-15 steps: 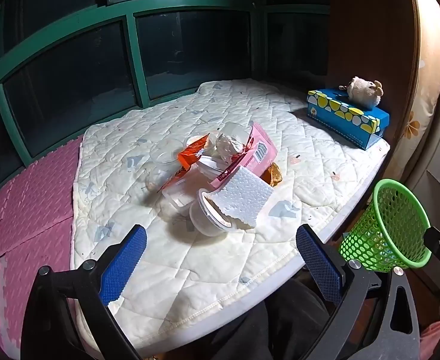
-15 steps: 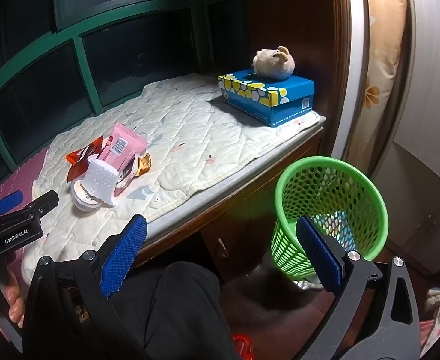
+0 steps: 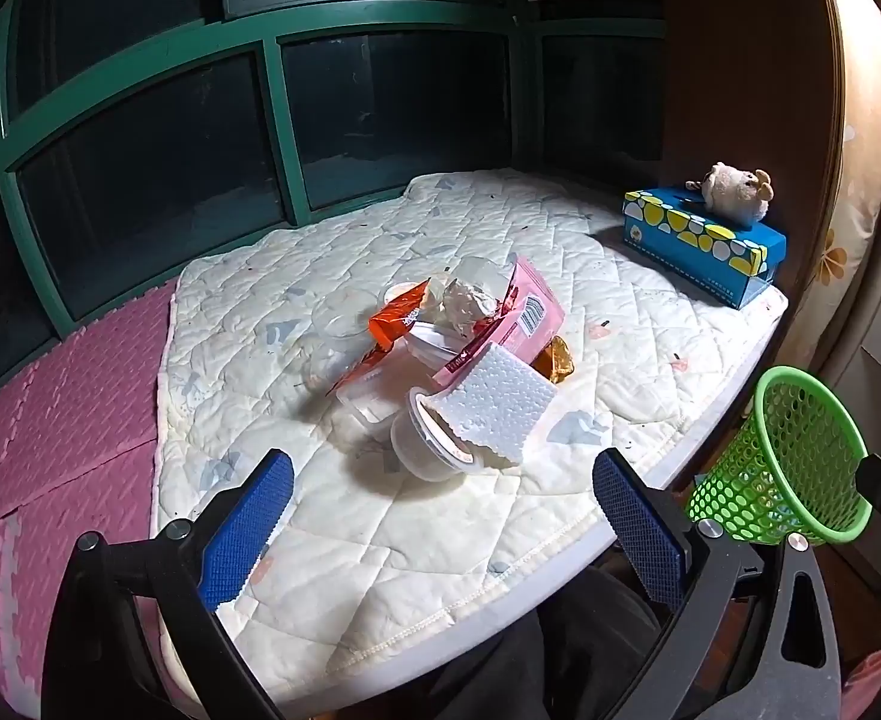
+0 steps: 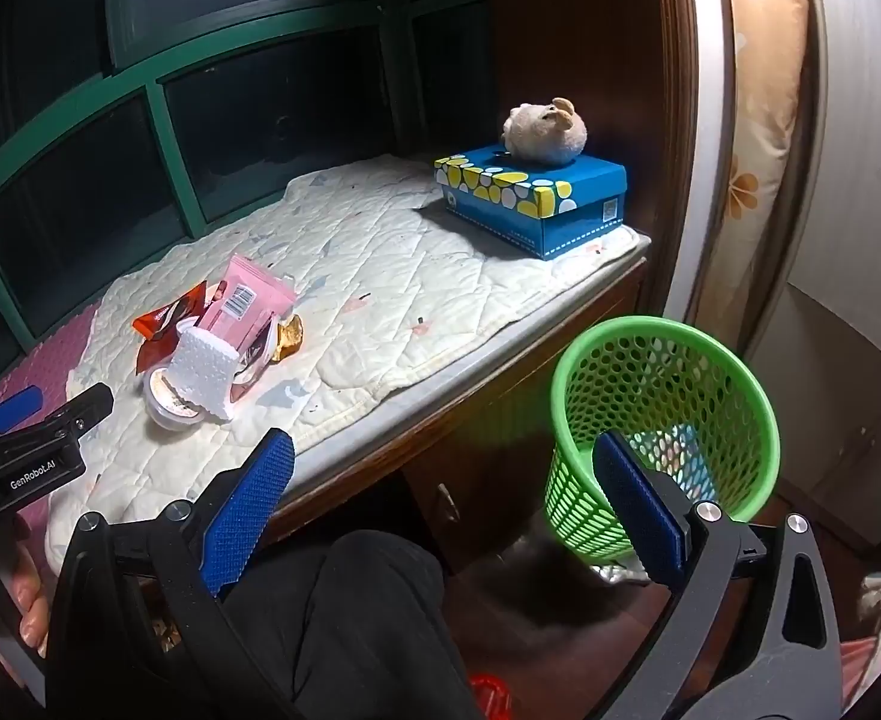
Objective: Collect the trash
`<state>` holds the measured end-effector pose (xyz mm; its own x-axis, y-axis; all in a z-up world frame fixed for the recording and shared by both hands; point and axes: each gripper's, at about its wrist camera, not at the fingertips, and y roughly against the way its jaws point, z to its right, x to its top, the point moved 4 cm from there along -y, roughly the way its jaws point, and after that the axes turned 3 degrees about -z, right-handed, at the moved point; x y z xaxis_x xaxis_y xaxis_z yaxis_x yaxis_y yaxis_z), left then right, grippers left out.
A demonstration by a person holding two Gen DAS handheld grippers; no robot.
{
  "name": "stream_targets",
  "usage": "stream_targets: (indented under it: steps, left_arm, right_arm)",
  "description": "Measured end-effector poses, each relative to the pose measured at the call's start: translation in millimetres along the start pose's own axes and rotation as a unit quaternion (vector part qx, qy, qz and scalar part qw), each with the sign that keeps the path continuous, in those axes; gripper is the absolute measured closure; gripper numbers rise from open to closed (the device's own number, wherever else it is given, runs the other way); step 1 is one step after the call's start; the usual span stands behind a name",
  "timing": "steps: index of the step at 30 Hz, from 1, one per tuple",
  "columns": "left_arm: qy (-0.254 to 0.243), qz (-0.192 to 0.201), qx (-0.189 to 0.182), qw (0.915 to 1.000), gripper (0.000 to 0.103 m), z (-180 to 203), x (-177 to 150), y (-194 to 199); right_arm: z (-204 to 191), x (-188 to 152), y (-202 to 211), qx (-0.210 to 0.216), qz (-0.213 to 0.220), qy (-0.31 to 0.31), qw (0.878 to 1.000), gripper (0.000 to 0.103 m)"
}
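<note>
Left gripper (image 3: 440,525): blue-padded fingers spread wide, nothing between them; poised above the near edge of the cream quilted mat (image 3: 500,528), aimed at the litter.
Right gripper (image 4: 443,510): fingers equally wide apart and empty; held off the bench edge, its right finger in front of the basket.
Trash heap (image 3: 458,348): mid-mat; a pink foil snack packet (image 3: 527,315), an orange-red wrapper (image 3: 395,321), a crumpled white paper wad (image 3: 464,303), clear plastic cups (image 3: 341,315) and an amber wrapper (image 3: 557,357) overlap one another.
Nearest items: a white plastic pudding cup (image 3: 425,444) lies on its side, mouth toward the right; a white textured foam sheet (image 3: 500,405) leans over it.
Basket: green perforated plastic wastebasket (image 4: 662,420), tilted, below and right of the bench; some pale content inside.
Surroundings: blue tissue box with yellow and white spots (image 4: 536,198) at the far right, a beige plush toy (image 4: 545,132) on top; pink foam tiles (image 3: 50,408) left of the mat; green-framed dark window (image 3: 272,120) behind.
Obstructions: none between the left gripper and the cup.
</note>
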<state>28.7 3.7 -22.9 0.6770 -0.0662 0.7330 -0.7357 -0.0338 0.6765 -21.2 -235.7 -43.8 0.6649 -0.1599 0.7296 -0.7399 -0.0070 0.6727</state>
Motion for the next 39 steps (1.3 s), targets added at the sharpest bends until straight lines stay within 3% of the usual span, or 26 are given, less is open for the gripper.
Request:
stream_targets:
  steps: [39]
  left_arm:
    - [0.005, 0.007, 0.003, 1.0000, 0.006, -1.1, 3.2, 1.7]
  right_arm:
    - [2.7, 2.5, 1.9, 0.002, 0.000, -0.003, 1.000, 0.004]
